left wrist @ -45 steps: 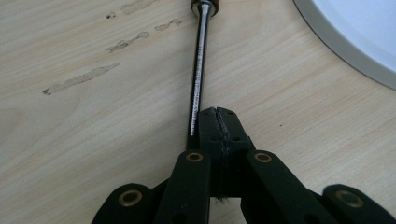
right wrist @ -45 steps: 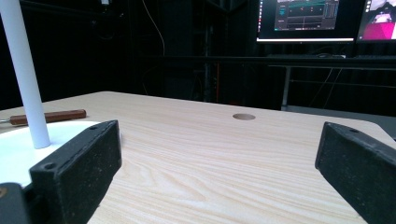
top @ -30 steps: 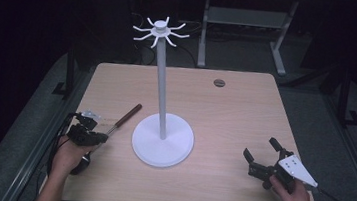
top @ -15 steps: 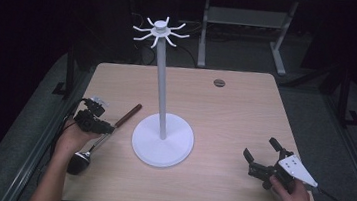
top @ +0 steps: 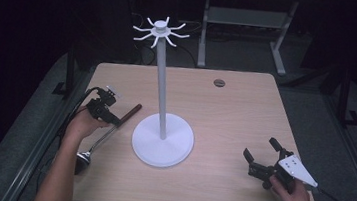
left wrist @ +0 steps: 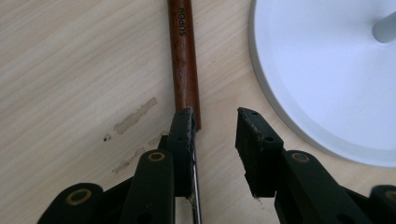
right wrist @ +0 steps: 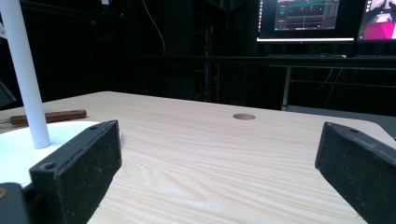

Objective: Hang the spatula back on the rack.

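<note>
At the frame's left, the open left hand-held gripper (left wrist: 214, 122) straddles the ladle (left wrist: 185, 60), whose handle runs straight ahead toward the top.

Dark room, lit monitors (right wrist: 299, 18), grey metal stand (top: 245, 22) behind.

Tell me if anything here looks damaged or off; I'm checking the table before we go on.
The tabletop has pale scuff marks just left of the ladle's wooden handle, like scraped veneer. The white stand stands upright; nothing is spilled.
</note>
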A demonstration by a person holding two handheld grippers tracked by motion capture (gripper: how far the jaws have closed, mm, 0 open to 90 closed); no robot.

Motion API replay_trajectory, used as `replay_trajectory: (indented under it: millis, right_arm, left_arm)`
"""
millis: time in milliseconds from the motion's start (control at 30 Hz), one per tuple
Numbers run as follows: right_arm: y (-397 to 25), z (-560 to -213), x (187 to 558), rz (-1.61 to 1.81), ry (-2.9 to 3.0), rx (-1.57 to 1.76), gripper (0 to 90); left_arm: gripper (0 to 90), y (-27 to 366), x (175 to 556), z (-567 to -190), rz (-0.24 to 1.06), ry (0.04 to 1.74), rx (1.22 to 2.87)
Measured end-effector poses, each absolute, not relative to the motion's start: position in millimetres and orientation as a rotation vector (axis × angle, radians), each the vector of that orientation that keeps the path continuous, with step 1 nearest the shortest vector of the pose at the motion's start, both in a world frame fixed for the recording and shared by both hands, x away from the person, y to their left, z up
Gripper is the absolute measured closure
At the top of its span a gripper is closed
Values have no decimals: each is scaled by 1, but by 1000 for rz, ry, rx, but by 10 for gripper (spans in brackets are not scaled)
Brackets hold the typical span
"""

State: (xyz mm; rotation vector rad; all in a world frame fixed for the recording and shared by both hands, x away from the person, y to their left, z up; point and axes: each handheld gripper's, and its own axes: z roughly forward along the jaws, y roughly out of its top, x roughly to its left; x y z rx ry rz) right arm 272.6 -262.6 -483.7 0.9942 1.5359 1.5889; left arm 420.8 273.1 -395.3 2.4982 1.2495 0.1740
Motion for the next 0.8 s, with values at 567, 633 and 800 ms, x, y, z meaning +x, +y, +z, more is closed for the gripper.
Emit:
replay_trajectory:
  millis: [567,633,800]
  right_arm:
    - [-263,-484,273,1590,1537,992,0]
    - [-263,-484,273,1590,1537,993,0]
    - [-263,-484,273,1590,1537,993,0]
  left_arm:
    - [643,263,456,-416,131,1302,2633]
    - [636,263,457,-418,120,1296,2637]
    - [636,259,458,-423,106,1290,2669]
